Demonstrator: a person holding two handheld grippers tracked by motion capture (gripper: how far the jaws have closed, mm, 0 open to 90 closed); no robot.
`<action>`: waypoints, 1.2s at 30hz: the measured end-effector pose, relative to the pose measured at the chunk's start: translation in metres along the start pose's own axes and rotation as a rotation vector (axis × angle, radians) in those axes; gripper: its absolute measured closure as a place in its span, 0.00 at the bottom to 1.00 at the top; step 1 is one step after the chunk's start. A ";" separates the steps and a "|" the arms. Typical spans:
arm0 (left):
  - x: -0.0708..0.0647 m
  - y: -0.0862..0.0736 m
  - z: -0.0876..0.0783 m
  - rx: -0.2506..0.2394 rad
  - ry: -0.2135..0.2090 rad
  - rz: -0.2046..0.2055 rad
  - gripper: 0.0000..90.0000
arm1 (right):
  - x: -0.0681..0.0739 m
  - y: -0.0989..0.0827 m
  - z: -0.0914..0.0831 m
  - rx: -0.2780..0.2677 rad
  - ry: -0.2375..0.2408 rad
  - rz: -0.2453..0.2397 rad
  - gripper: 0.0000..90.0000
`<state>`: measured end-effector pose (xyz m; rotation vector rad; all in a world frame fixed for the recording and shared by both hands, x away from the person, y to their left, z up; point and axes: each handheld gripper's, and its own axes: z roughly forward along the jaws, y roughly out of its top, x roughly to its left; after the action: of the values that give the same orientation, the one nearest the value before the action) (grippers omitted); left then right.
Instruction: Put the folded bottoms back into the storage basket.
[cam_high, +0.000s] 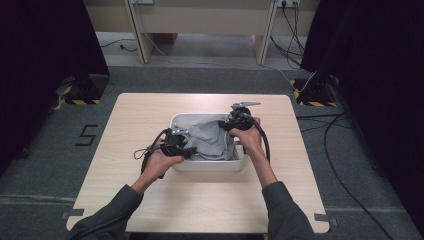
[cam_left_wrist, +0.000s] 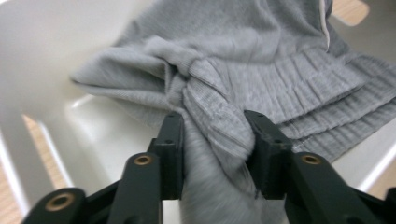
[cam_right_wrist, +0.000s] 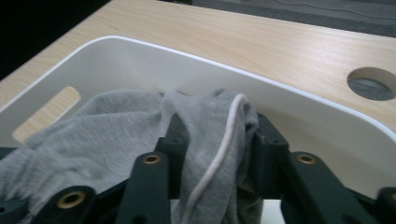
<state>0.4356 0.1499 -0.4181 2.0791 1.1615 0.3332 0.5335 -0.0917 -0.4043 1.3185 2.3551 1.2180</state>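
Note:
A grey knit garment (cam_high: 212, 140) lies bunched in a white plastic basin (cam_high: 210, 165) at the table's middle. My left gripper (cam_high: 188, 150) reaches into the basin's near left side. In the left gripper view its jaws (cam_left_wrist: 215, 140) hold a twisted fold of the garment (cam_left_wrist: 261, 46), which fills the gap between the pads. My right gripper (cam_high: 226, 125) is at the basin's far right. Its jaws (cam_right_wrist: 217, 140) hold a raised fold of the garment (cam_right_wrist: 107, 130) with a white drawstring (cam_right_wrist: 224, 149) running through it.
The basin stands on a light wooden table (cam_high: 150, 115) with bare wood all round it. A handle slot (cam_right_wrist: 46, 112) is cut in the basin wall (cam_right_wrist: 303, 112). A round cable hole (cam_right_wrist: 372, 83) is in the tabletop. Black curtains flank the table.

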 end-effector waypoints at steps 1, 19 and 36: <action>0.000 0.000 0.000 -0.005 -0.001 0.003 0.67 | 0.001 0.000 0.000 0.008 -0.009 0.003 0.70; -0.004 0.007 -0.020 -0.073 0.000 0.015 0.66 | 0.006 0.006 -0.022 -0.066 -0.026 0.037 0.54; 0.002 0.004 -0.031 -0.107 -0.036 -0.041 0.54 | 0.013 0.001 -0.024 -0.058 0.004 0.005 0.54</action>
<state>0.4232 0.1643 -0.3936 1.9585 1.1393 0.3296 0.5143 -0.0947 -0.3846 1.3053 2.3025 1.2810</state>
